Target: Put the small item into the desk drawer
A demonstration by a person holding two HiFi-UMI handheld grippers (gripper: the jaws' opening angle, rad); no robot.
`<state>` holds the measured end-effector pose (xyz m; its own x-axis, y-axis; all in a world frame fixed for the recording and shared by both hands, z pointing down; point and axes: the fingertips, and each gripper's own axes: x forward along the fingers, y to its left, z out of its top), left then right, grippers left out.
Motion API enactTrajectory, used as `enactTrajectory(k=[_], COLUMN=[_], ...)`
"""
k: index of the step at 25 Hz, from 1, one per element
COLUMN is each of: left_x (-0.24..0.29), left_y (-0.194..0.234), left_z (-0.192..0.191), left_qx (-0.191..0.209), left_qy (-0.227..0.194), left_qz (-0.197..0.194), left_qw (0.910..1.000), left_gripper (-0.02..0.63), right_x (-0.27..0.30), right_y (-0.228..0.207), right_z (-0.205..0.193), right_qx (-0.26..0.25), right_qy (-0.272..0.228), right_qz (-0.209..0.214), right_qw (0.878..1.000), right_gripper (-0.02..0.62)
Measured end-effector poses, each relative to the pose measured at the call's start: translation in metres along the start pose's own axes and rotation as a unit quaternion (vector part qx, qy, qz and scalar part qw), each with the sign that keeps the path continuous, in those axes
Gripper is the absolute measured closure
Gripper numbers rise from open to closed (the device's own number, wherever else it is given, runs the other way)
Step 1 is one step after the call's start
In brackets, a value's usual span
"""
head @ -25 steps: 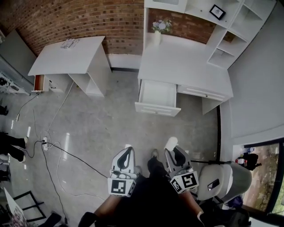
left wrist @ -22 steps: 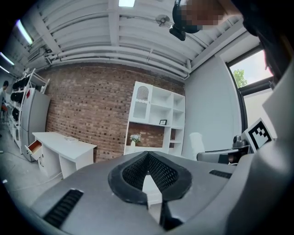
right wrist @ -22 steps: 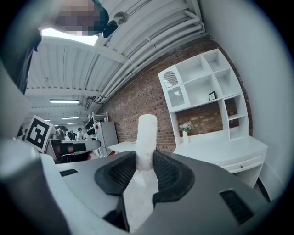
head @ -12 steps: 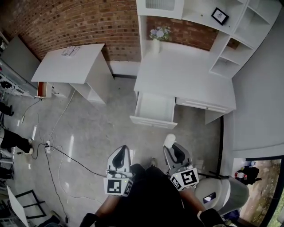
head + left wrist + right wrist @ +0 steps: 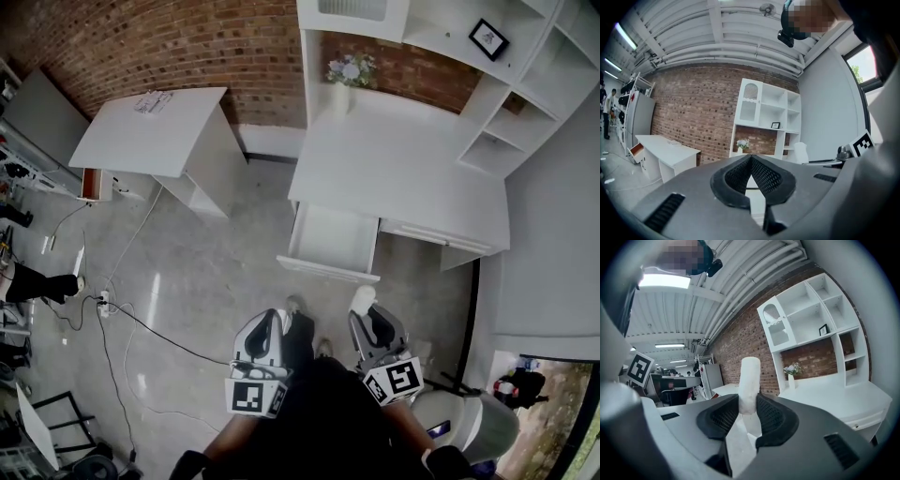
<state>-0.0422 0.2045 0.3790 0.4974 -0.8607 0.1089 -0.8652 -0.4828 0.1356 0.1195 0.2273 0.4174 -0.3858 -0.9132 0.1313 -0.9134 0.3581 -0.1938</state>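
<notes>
Jaws first: the right gripper (image 5: pixel 749 414) is clamped on the small white item (image 5: pixel 750 378), a pale roll. The left gripper (image 5: pixel 751 161) has its jaws pressed tip to tip with nothing in them.

Both are held out over a grey polished floor (image 5: pixel 202 267) with a black cable (image 5: pixel 141 323) snaking across it. Ahead is a red brick wall (image 5: pixel 159 42). Against it stands the white table (image 5: pixel 403 173), its drawer (image 5: pixel 330 239) pulled open and plain white inside. A second white table (image 5: pixel 155 127) sits off to the left.

The head view gives you the drawer from above, with the item's tip just short of the drawer front and apart from it. The gripper views look level into the room. They pick up the ribbed ceiling (image 5: pixel 717 33), the white shelf unit (image 5: pixel 766 110) over the table, a vase of flowers (image 5: pixel 791 373) and a small framed picture (image 5: pixel 823 329).

And the item itself: its lower end is pinched between the right pads, and its rounded top stands clear above them, nearly upright.
</notes>
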Motion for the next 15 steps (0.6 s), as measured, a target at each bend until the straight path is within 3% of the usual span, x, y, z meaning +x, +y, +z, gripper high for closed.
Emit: enactTrajectory(k=[15], left_x=[0.160], left_y=[0.076], left_z=[0.035], left_qx=[-0.009], left_qy=[-0.023], left_qz=[-0.042], left_qw=[0.9988], left_gripper=[0.583], right_x=[0.156], right_y=[-0.057], right_z=[0.024], right_qx=[-0.012], right_qy=[0.030], right_qz=[-0.015], right_qw=[0.999], right_gripper=[0.460])
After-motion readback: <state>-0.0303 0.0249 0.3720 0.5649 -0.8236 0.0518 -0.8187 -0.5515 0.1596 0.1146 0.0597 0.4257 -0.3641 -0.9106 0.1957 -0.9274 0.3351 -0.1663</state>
